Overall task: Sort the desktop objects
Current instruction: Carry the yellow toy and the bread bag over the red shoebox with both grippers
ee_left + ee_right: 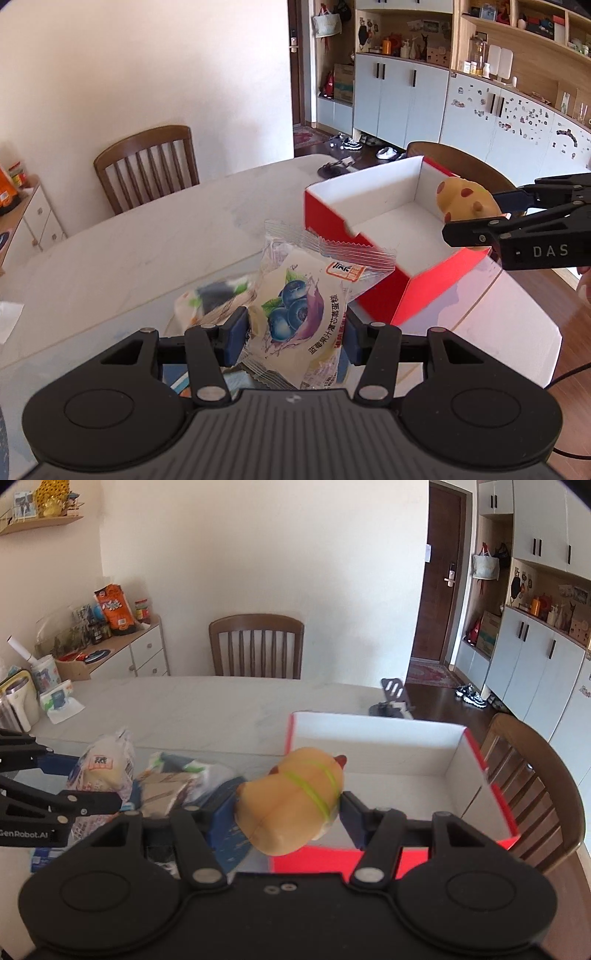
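Observation:
My left gripper [295, 336] is shut on a clear-wrapped blueberry cake packet [299, 310], held above the table just left of the red box [369, 195] with its white inside. Over the box's right rim hangs a yellow soft toy with red spots [465, 199], gripped by my right gripper [480, 218]. In the right wrist view the right gripper [290, 808] is shut on that toy [291, 805], at the near left corner of the box [369, 734]. There the left gripper [88, 781] reaches in from the left with the packet [103, 771].
More wrapped snack packets [218, 295] [177, 779] lie on the white marble table [147, 240] beneath the grippers. Wooden chairs [147, 166] [535, 775] stand at the far and right sides. A tissue pack [59, 701] sits at the table's left end.

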A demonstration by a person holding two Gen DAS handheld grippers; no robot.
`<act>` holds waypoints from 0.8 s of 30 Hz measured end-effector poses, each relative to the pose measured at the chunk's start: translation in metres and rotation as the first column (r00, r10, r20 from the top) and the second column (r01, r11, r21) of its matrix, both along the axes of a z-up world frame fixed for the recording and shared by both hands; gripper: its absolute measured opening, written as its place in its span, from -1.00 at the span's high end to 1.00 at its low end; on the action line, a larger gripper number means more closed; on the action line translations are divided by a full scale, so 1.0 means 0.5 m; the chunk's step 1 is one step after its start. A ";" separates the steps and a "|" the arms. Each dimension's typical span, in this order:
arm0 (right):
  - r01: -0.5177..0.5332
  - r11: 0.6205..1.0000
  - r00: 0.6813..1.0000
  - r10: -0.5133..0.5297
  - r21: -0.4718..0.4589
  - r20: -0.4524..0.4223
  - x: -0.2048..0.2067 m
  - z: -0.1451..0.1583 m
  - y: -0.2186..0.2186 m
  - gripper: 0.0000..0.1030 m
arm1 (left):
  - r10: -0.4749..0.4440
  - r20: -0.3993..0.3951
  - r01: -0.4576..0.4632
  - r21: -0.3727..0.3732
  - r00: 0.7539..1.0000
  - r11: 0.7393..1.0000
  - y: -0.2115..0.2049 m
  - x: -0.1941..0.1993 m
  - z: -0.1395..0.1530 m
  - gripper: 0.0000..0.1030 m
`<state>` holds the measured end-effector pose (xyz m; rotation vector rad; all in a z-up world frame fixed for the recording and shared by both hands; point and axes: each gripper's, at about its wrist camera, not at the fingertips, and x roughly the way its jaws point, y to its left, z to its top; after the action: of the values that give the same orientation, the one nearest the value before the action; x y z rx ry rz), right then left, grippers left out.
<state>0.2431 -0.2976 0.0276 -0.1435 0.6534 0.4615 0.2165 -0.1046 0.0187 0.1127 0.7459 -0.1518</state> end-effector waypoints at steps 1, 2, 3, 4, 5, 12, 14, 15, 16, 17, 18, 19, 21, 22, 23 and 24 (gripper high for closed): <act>0.001 1.000 1.000 -0.001 0.002 -0.001 0.009 0.001 -0.009 -0.18 | -0.006 0.001 0.006 0.001 1.000 1.000 -0.011 0.010 0.003 0.02; 0.003 1.000 1.000 -0.003 0.001 -0.002 0.021 0.001 -0.021 -0.18 | -0.013 0.003 0.013 0.003 1.000 1.000 -0.024 0.021 0.005 0.02; 0.005 1.000 1.000 -0.005 0.000 -0.003 0.029 0.001 -0.030 -0.18 | -0.020 0.005 0.020 0.008 1.000 1.000 -0.036 0.031 0.008 0.02; 0.008 1.000 1.000 -0.008 -0.001 -0.005 0.040 0.001 -0.040 -0.18 | -0.028 0.005 0.028 0.012 1.000 1.000 -0.048 0.042 0.009 0.02; 0.010 1.000 1.000 -0.011 -0.003 -0.006 0.050 0.001 -0.050 -0.18 | -0.036 0.004 0.036 0.014 0.999 0.999 -0.061 0.053 0.010 0.02; 0.050 0.999 0.998 -0.050 0.003 -0.029 0.120 0.001 -0.105 -0.18 | -0.087 -0.010 0.087 0.027 0.996 0.996 -0.143 0.141 0.011 0.02; 0.059 0.998 0.997 -0.059 -0.001 -0.040 0.141 -0.003 -0.118 -0.18 | -0.105 -0.022 0.106 0.035 0.994 0.994 -0.164 0.164 0.005 0.02; 0.063 0.998 0.997 -0.063 -0.007 -0.043 0.150 -0.007 -0.124 -0.18 | -0.113 -0.028 0.114 0.042 0.993 0.993 -0.177 0.177 0.002 0.02; 0.067 0.998 0.997 -0.068 -0.014 -0.045 0.159 -0.011 -0.128 -0.18 | -0.121 -0.033 0.122 0.050 0.992 0.991 -0.187 0.188 -0.001 0.02; 0.073 0.997 0.996 -0.074 -0.022 -0.048 0.170 -0.018 -0.134 -0.18 | -0.130 -0.038 0.132 0.059 0.991 0.989 -0.197 0.197 -0.006 0.02; 0.077 0.997 0.996 -0.078 -0.026 -0.052 0.178 -0.022 -0.140 -0.18 | -0.141 -0.042 0.144 0.068 0.989 0.987 -0.207 0.207 -0.011 0.02; 0.083 0.996 0.995 -0.085 -0.030 -0.057 0.187 -0.027 -0.146 -0.18 | -0.146 -0.047 0.150 0.075 0.988 0.986 -0.212 0.212 -0.018 0.02; 0.100 0.994 0.992 -0.102 -0.039 -0.067 0.203 -0.039 -0.156 -0.18 | -0.163 -0.066 0.169 0.083 0.984 0.982 -0.229 0.230 -0.029 0.02; 0.105 0.994 0.992 -0.108 -0.042 -0.070 0.209 -0.043 -0.159 -0.18 | -0.170 -0.073 0.176 0.088 0.983 0.980 -0.237 0.238 -0.034 0.02; 0.109 0.993 0.991 -0.112 -0.043 -0.077 0.217 -0.049 -0.165 -0.19 | -0.179 -0.082 0.186 0.095 0.980 0.978 -0.244 0.247 -0.040 0.02; 0.110 0.993 0.990 -0.113 -0.045 -0.084 0.224 -0.055 -0.168 -0.19 | -0.186 -0.090 0.195 0.103 0.978 0.975 -0.252 0.256 -0.045 0.02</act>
<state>0.3549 -0.3814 0.0001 -0.1247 0.7521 0.3484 0.3447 -0.2308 -0.0040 0.2865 0.8229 -0.2992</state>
